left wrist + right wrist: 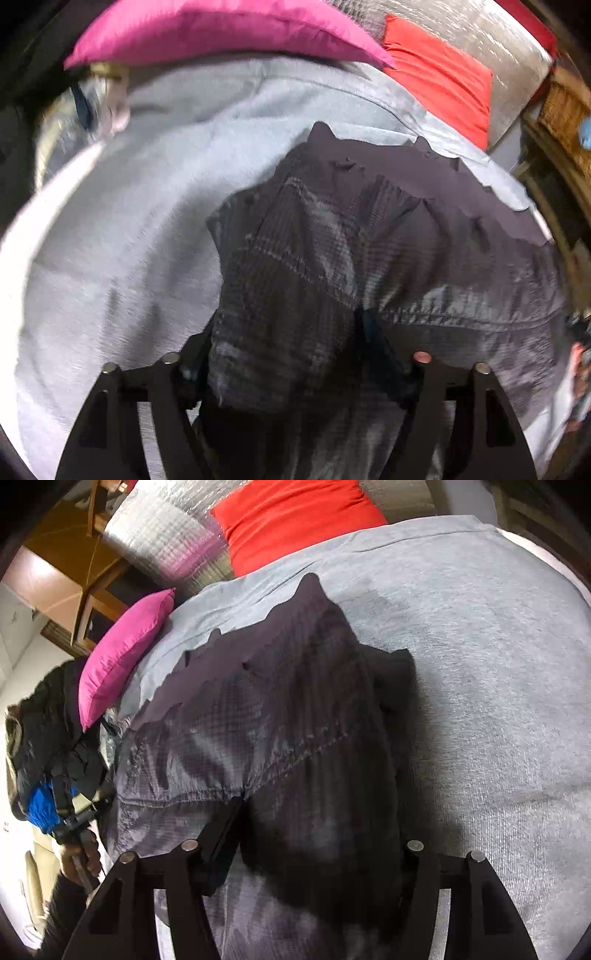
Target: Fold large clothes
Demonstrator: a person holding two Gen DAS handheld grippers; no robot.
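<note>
A dark grey checked garment [369,229] with a plain waistband and belt loops lies spread on a light grey bed cover [122,229]. In the left wrist view my left gripper [291,354] stands low over its near edge. The jaws are wide apart and a raised fold of the cloth fills the gap between them. In the right wrist view the same garment [277,701] runs away from my right gripper [314,834]. Its left finger [221,834] rests beside a seam and its right finger is hidden under dark cloth. I see neither gripper's pads clamp the fabric.
A pink pillow [122,653] and a red pillow [295,517] lie at the head of the grey bed cover [480,701]. A heap of dark clothes [48,720] sits at the left, with a person's hand [79,853] below it. Wooden furniture [561,110] stands beside the bed.
</note>
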